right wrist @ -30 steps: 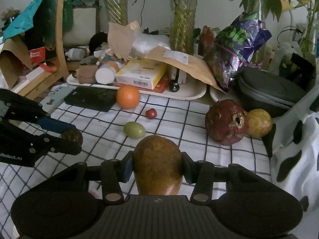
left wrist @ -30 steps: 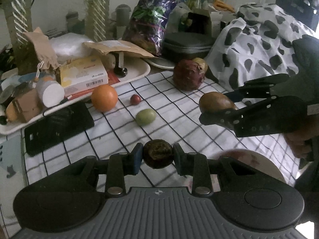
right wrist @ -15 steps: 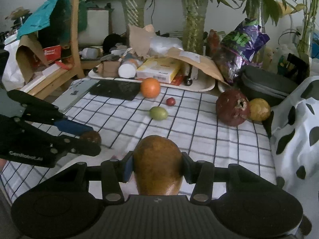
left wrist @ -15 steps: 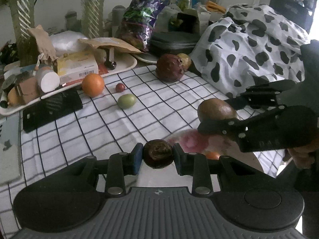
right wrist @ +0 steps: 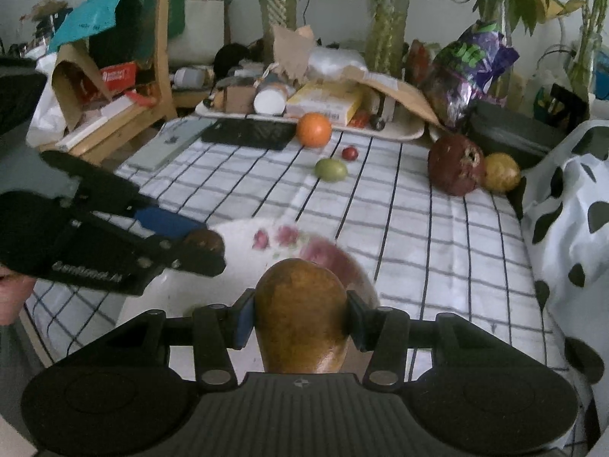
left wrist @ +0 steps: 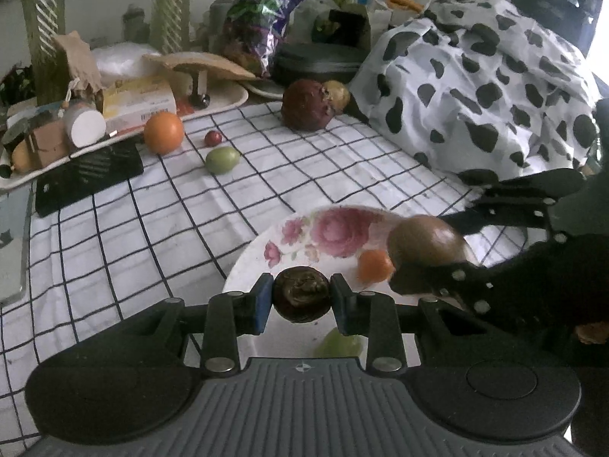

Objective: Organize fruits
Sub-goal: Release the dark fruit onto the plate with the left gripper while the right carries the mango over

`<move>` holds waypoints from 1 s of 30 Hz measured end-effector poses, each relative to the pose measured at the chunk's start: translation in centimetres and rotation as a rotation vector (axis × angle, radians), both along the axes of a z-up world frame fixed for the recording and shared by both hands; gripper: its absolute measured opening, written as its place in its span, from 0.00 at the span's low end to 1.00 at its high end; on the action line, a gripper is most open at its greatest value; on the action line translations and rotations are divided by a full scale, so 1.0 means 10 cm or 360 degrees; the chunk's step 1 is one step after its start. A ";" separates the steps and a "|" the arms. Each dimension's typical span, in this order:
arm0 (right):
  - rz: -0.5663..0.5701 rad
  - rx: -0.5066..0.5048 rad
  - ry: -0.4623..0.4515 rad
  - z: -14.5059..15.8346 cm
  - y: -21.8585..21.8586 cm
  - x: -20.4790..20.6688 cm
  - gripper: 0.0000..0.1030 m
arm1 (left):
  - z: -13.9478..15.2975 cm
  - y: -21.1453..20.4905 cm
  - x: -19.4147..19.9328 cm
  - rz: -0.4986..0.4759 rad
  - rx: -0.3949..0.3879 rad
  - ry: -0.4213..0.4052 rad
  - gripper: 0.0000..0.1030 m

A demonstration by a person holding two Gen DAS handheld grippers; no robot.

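My left gripper (left wrist: 301,296) is shut on a small dark wrinkled fruit (left wrist: 301,294), held over the near rim of a white plate with pink flowers (left wrist: 304,236). My right gripper (right wrist: 300,320) is shut on a brown-orange mango (right wrist: 302,320), also above that plate (right wrist: 243,236). In the left wrist view the mango (left wrist: 426,242) hangs over the plate's right side, beside a small orange fruit (left wrist: 375,265) lying on it. A green fruit (left wrist: 338,344) shows under my left fingers. Farther back on the checked cloth lie an orange (left wrist: 163,132), a green fruit (left wrist: 222,160) and a small red fruit (left wrist: 212,138).
A dark red fruit (right wrist: 455,169) and a yellow one (right wrist: 501,172) sit at the back right. A cluttered white tray (right wrist: 403,133), a black flat device (right wrist: 249,134) and plants line the far edge. A cow-patterned cloth (left wrist: 475,87) lies heaped on the right.
Both grippers have drawn back toward the near edge with their fruits. The flowered plate and the small orange fruit on it have come into view beneath them.
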State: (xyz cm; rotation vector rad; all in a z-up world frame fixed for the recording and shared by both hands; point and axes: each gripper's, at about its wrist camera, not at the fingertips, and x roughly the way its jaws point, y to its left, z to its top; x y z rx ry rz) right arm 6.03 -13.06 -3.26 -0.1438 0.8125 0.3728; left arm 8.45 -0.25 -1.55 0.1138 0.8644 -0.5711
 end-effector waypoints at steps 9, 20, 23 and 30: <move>0.0074 -0.0064 0.0095 -0.13 0.09 -0.01 0.49 | -0.16 -0.03 0.08 0.0050 0.0051 0.0049 0.31; 0.0127 -0.0075 0.0130 -0.15 0.13 -0.04 0.49 | -0.08 -0.07 0.02 0.0085 0.0146 -0.0010 0.62; 0.0136 -0.0079 0.0138 -0.16 0.16 -0.07 0.49 | -0.02 -0.08 -0.07 0.0127 0.0172 -0.0072 0.70; 0.0173 -0.0134 0.0156 -0.23 0.23 -0.10 0.50 | 0.02 -0.07 -0.27 0.0146 0.0212 -0.0077 0.70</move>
